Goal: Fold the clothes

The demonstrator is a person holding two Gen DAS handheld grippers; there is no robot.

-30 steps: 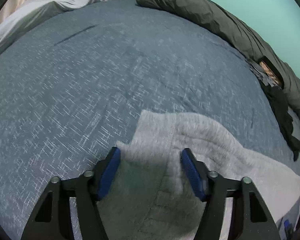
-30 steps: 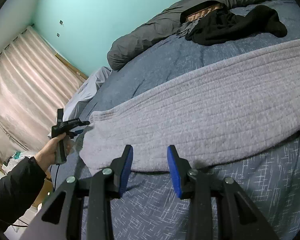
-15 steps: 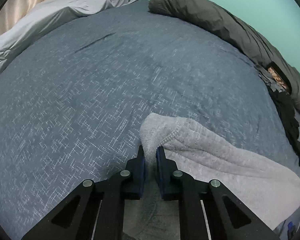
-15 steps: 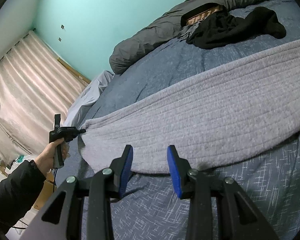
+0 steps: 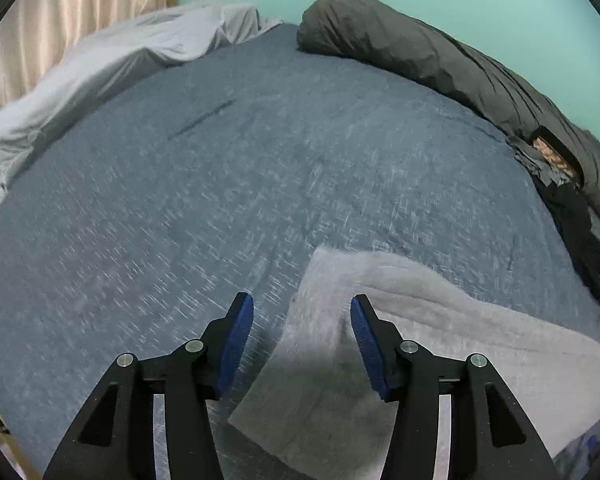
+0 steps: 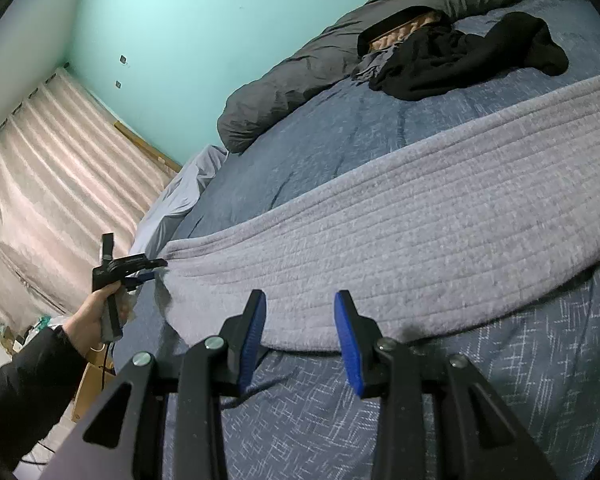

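Observation:
A grey ribbed garment lies stretched flat across the blue bedspread. My left gripper hovers above its left corner. Its jaws are opening, and the cloth edge lies below the gap without touching the pads. The right wrist view shows the same garment running from left to right. There a hand holds the left gripper at the garment's end. My right gripper stands open at the near hem, with nothing pinched between its blue pads.
A rolled dark grey duvet lines the far side along the teal wall. Black clothes are heaped beside it. A light grey sheet sits at the bed's far left, by a pale curtain. A cardboard box stands on the floor.
The left gripper shut on the garment's corner, then opened and lifted away, and the corner now lies flat. The right gripper has stayed where it was.

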